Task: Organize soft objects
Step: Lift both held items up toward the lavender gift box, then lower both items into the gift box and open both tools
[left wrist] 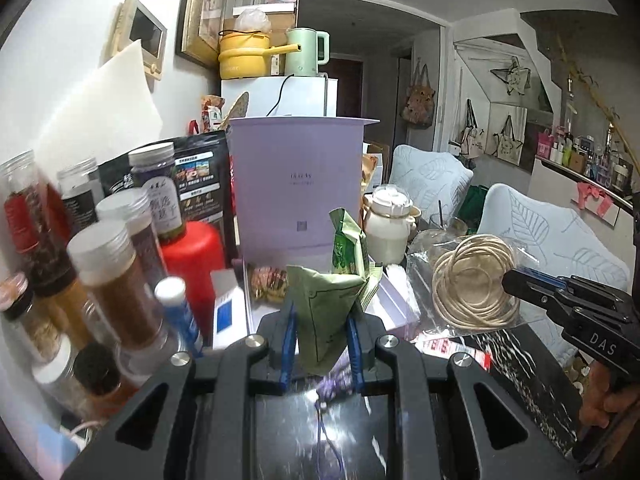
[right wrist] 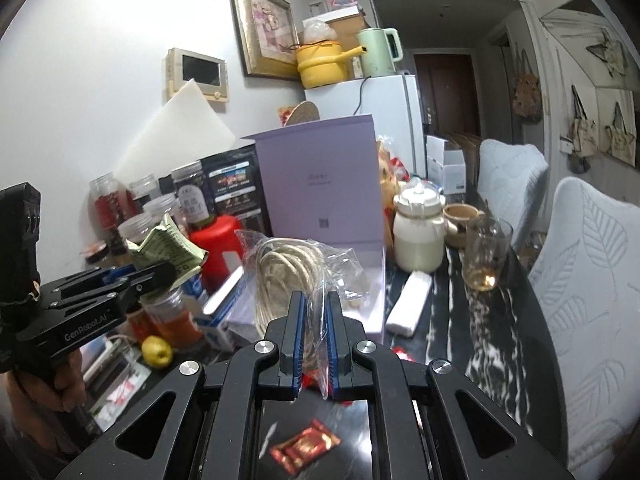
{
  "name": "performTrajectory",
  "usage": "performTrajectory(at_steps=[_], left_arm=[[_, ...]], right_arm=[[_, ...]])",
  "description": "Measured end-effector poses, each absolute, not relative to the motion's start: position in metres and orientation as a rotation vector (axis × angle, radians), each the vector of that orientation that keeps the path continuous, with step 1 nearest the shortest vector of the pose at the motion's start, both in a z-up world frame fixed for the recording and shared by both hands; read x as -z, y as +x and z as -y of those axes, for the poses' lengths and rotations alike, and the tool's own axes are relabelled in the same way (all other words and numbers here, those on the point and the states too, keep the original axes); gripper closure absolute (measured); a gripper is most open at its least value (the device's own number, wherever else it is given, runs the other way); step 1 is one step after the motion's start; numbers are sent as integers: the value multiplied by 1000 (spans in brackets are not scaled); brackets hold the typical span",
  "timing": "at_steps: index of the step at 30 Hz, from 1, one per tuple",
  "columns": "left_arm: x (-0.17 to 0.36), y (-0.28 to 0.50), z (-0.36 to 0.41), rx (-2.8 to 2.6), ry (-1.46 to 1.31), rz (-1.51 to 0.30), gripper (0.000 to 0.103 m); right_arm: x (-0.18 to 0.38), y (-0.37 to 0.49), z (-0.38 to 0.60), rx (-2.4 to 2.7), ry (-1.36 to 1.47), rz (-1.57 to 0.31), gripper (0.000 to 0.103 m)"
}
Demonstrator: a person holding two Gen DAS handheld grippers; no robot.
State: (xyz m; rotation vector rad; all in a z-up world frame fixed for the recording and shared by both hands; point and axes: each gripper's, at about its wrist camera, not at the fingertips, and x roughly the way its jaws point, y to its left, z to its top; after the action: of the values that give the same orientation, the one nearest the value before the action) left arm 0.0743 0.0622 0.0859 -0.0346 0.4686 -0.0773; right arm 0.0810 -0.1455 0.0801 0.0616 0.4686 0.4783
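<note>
Room: cluttered dining area, white fridge (right wrist: 384, 120) behind, yellow pot (left wrist: 242, 56) and green kettle (left wrist: 306, 52) on top.
Worktop: dark marbled worktop (right wrist: 492, 344) crowded with spice jars (left wrist: 116, 276), a red canister (left wrist: 192, 256) and an open lilac box (left wrist: 296, 184).
Left gripper (left wrist: 322, 338): jaws clamped on a green foil pouch (left wrist: 324, 312), held up in front of the lilac box.
Right gripper (right wrist: 314, 330): jaws pinching a clear bag of coiled cord (right wrist: 288, 280), held above the worktop, beside the pouch.
Foreground: red candy wrapper (right wrist: 306, 446) on the worktop below the right gripper.
</note>
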Motion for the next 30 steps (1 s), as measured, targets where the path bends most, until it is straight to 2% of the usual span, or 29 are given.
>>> performTrajectory(at_steps=[30], left_arm=[[-62,243,-72,38,-59,-508,81]], right_arm=[[-72,250,121,-429,-8,-460,93]])
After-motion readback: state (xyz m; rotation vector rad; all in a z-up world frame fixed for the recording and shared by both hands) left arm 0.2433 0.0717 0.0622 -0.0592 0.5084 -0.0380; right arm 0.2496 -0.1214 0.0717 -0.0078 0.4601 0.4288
